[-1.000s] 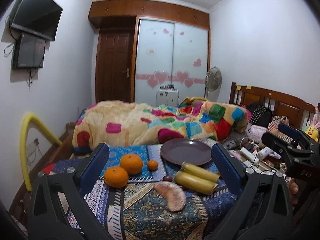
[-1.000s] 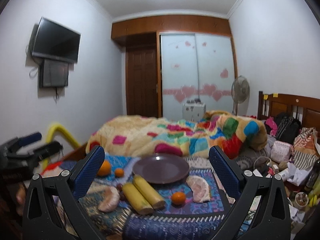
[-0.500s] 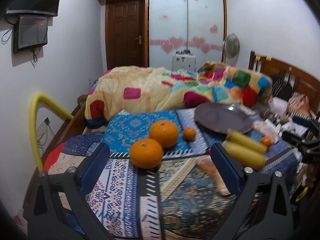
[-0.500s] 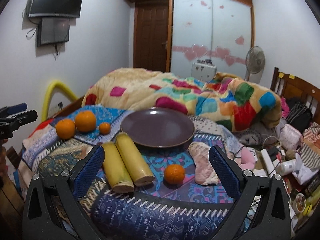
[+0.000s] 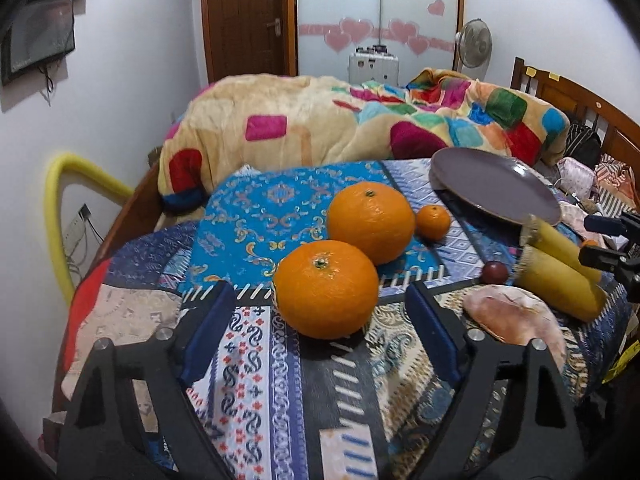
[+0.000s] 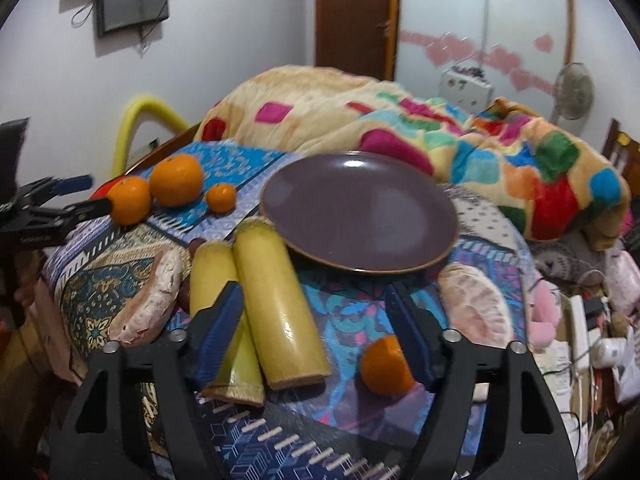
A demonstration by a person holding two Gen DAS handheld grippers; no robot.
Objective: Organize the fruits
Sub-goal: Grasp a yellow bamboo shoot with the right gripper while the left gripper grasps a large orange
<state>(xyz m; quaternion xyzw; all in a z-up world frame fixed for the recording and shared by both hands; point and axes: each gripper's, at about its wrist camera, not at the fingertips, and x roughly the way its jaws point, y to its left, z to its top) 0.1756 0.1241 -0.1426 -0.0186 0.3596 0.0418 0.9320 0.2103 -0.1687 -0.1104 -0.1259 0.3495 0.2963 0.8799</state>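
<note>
Fruit lies on a patterned cloth around an empty purple plate (image 6: pixel 360 216) (image 5: pixel 492 188). My left gripper (image 5: pixel 320 300) is open, its blue fingers on either side of the nearest big orange (image 5: pixel 326 288). A second big orange (image 5: pixel 370 222) and a small one (image 5: pixel 433 222) lie behind it. My right gripper (image 6: pixel 316 312) is open over two yellow sugarcane pieces (image 6: pixel 276 304), with a small orange (image 6: pixel 386 366) by its right finger. Two peeled pomelo segments lie left (image 6: pixel 150 300) and right (image 6: pixel 476 304).
A colourful quilt (image 6: pixel 400 120) is heaped behind the plate. A yellow foam tube (image 5: pixel 72 200) stands at the left wall. A small dark fruit (image 5: pixel 494 272) lies by the sugarcane. Clutter and cables (image 6: pixel 588 332) fill the right side beside a wooden headboard (image 5: pixel 576 100).
Both grippers have moved forward and down toward the cloth. The left one now frames the nearest orange; the right one has come down over the sugarcane pieces and the small orange.
</note>
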